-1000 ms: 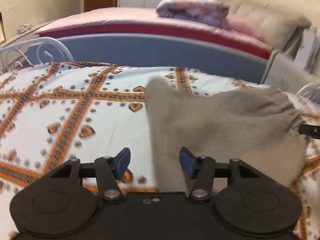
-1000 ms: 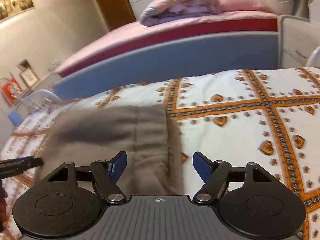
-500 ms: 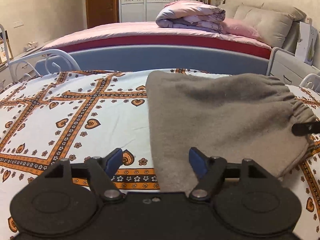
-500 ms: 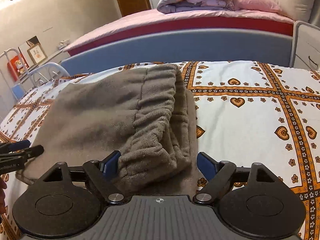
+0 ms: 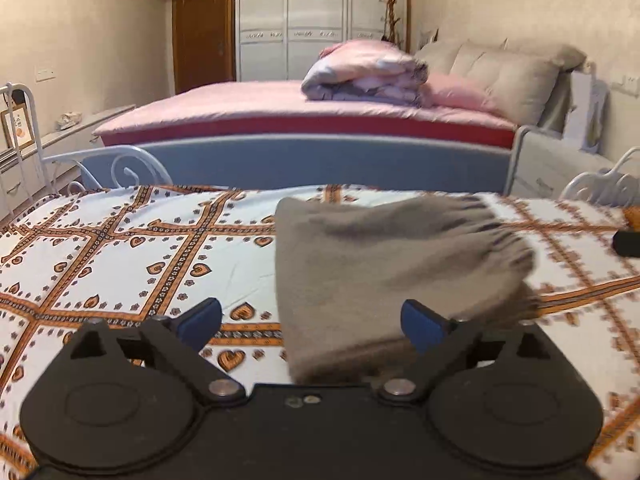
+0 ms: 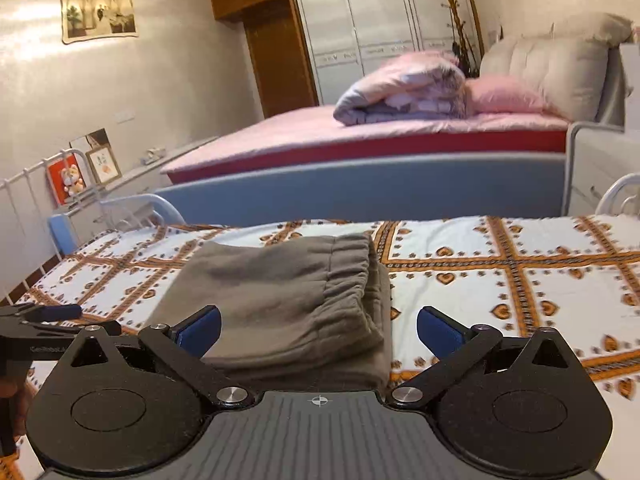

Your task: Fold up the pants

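The left gripper [image 5: 311, 318] has its jaws opening, spread wide, with nothing clamped; the near edge of the pants [image 5: 384, 276] lies in the space between the blue pads [image 5: 420, 320] but is not pressed by either. The right gripper [image 6: 318, 326] is likewise opening to a wide spread, and the folded bundle sits between and beyond its blue pads [image 6: 200, 328] without contact that can be confirmed. The pants [image 6: 288, 300] rest as a compact grey stack on the patterned bedspread [image 5: 120, 260], roughly at the middle of the bed's width and closer to its near edge than to its far edge; the elastic waistband [image 6: 352, 264] lies on top, along the stack's right side in the right wrist view. Judged from this layout, the fold appears complete or nearly so, and the step in hand is the release. To perform it well, let both sets of jaws clear the fabric fully before drawing away, and retreat along the line of the fingers rather than sideways, so that no pad snags the top layer and drags it off the layers below. If the lower edges protrude unevenly, a light press on top may be judged sufficient. No container is in use; the stack lies directly on the bedspread. A larger bed [image 6: 360, 132] with a rolled quilt [image 6: 404, 88] stands beyond the far edge.
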The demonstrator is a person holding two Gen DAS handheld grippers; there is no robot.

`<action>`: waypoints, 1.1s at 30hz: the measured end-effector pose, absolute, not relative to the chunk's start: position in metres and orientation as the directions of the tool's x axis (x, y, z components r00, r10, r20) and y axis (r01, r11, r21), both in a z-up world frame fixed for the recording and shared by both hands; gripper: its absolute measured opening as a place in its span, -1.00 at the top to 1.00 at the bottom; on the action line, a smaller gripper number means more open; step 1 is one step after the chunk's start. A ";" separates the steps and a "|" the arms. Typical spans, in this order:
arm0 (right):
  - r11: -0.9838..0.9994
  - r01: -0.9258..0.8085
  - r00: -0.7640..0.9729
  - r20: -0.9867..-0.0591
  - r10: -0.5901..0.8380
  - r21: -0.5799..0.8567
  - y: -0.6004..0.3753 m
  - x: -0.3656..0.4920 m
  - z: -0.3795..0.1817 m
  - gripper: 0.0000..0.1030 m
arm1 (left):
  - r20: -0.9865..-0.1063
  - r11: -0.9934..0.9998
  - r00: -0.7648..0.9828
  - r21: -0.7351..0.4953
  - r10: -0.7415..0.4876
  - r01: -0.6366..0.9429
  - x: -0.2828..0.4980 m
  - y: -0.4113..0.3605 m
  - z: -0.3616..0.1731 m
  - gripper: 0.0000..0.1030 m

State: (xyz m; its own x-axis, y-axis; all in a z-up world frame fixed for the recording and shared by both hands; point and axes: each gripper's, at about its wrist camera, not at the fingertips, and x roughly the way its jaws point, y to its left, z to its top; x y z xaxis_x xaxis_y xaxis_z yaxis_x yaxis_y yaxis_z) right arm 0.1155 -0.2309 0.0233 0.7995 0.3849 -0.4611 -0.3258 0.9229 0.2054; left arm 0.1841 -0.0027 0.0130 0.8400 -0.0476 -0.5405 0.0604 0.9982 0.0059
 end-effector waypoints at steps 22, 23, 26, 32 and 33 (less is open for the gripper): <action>0.952 -0.306 0.924 -0.250 0.289 -0.030 -0.227 -0.127 0.045 -1.00 | -0.313 0.992 0.946 0.067 -0.084 0.110 -0.024 -0.027 0.045 -0.88; 0.950 -0.310 0.919 -0.270 0.288 -0.039 -0.224 -0.125 0.041 -1.00 | -0.315 0.992 0.946 0.066 -0.077 0.103 -0.023 -0.027 0.043 -0.88; 0.944 -0.323 0.906 -0.308 0.290 -0.061 -0.216 -0.117 0.034 -1.00 | -0.326 0.997 0.943 0.012 -0.064 0.072 -0.016 -0.018 0.041 -0.88; 0.950 -0.310 0.900 -0.337 0.278 -0.043 -0.218 -0.107 0.027 -1.00 | -0.353 0.998 0.934 0.001 -0.057 0.061 -0.011 -0.017 0.037 -0.88; 0.950 -0.309 0.900 -0.335 0.279 -0.037 -0.219 -0.107 0.027 -1.00 | -0.354 0.998 0.933 0.000 -0.062 0.067 -0.012 -0.017 0.036 -0.88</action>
State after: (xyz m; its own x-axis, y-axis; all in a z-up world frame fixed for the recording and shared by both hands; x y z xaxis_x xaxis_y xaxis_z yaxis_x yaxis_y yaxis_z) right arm -0.1074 -0.2189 0.0271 0.8998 0.2793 -0.3351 -0.3086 0.9505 -0.0366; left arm -0.0118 -0.0174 0.0364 0.9332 -0.0625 -0.3539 0.0667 0.9978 -0.0001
